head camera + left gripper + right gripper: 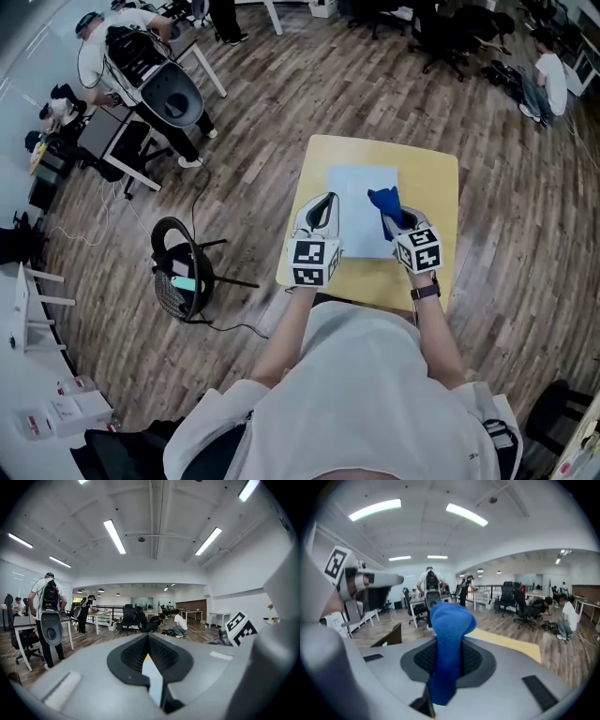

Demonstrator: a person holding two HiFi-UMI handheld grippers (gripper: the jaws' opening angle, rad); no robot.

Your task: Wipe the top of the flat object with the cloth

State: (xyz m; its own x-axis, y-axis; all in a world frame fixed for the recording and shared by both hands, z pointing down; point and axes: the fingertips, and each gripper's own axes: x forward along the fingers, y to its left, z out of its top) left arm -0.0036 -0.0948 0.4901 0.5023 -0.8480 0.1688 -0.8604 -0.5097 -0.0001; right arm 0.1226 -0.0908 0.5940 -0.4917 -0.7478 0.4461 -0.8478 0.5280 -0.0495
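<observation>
Blue cloth (447, 639) is clamped between the jaws of the right gripper (401, 223), with a bunched end standing out past the tips. It is above the right part of the sheet (361, 187), a pale flat rectangle lying on the yellow table (431, 169); whether cloth and sheet touch cannot be told. The jaws of the left gripper (148, 641) meet at the tips and hold nothing, positioned at the sheet's left edge, with a sliver of sheet and table showing through the slit behind the tips.
</observation>
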